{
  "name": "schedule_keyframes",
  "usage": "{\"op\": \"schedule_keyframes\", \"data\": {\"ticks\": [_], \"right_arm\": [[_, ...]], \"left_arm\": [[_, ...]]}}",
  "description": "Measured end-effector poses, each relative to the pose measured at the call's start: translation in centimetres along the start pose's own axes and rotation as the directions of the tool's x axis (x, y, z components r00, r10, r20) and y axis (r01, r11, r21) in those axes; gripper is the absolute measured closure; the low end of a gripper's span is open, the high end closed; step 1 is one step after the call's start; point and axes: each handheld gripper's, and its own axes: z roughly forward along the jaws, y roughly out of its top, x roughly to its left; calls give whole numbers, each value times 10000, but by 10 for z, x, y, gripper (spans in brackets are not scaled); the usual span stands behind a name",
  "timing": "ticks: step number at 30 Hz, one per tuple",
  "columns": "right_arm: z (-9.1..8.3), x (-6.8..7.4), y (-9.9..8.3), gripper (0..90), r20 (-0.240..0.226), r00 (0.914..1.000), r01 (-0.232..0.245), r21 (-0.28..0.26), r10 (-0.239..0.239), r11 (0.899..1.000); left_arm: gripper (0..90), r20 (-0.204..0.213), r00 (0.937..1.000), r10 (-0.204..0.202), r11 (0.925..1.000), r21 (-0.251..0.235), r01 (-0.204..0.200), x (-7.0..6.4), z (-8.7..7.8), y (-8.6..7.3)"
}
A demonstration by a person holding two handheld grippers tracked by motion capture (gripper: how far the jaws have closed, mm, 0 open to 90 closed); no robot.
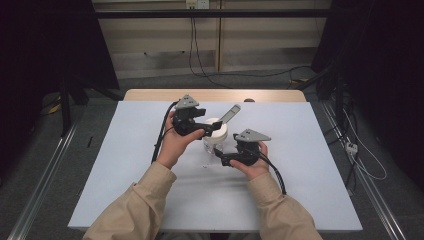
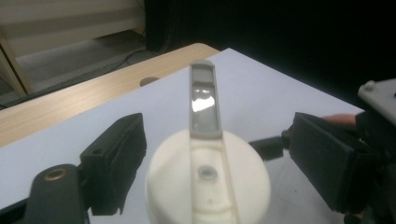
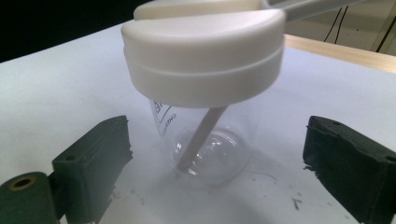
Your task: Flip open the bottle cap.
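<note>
Bottle (image 3: 205,135), clear with a white lid (image 2: 208,179) and a raised grey spout (image 2: 204,100), stands mid-table (image 1: 300,200). At its 9 o'clock the left gripper (image 2: 215,170) straddles the lid, jaws wide apart, gripping nothing. At 5 o'clock the right gripper (image 3: 219,163) flanks the clear body, equally open and empty. Risk, I judge: an off-centre squeeze tips the light bottle, or the lid twist spins it.

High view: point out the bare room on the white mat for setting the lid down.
Free: the mat left of the left gripper, right of the right gripper, and the far strip by the wooden edge. Crowded: the middle, where both open grippers flank the jar and its lid.
</note>
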Motion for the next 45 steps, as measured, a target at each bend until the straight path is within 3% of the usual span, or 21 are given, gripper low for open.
{"op": "schedule_keyframes", "data": {"ticks": [7,11,24,45], "right_arm": [[-19,-4,-4,76,-82,10000,31,-30,-31,10000],[-28,-5,-6,83,-120,9998,151,-13,-151,9999],[-55,-14,-18,82,8,9999,151,-22,-151,9999],[-83,-25,-34,87,144,9999,-74,160,72,9998]], "left_arm": [[134,22,9999,164,9998,89,-164,-1,-12,-14],[118,140,9999,-7,10000,98,5,0,-19,-24],[93,-267,9993,-263,9986,447,275,19,-48,-62],[90,-838,9931,-820,9957,369,853,38,-94,-106]]}}
